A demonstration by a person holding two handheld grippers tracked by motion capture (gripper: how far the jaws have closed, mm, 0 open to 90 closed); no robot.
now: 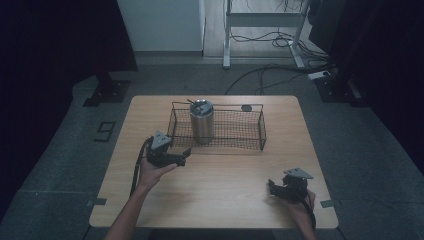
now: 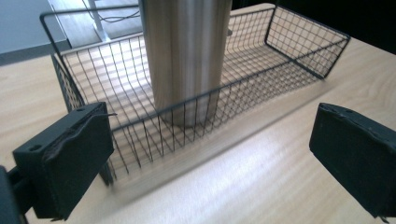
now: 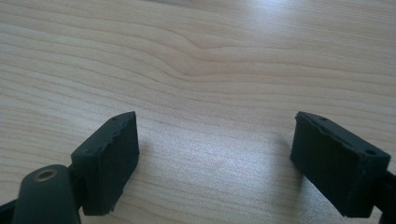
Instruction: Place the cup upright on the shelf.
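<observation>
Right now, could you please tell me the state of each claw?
Left claw: open, holding nothing, beside the wire basket with the steel tumbler in it.
Right claw: open, holding nothing, over bare table.

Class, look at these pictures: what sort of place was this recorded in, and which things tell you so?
Probably a lab or workshop: a bare wooden table on grey carpet, loose cables on the floor behind, and a person's hand-held tool near a wire basket.

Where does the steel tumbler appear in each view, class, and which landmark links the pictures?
High view: steel tumbler upright in the wire basket's left half.
Left gripper view: tumbler top centre, beyond the open jaws.
Right gripper view: bare table.
Shared landmark: the wooden tabletop.
</observation>
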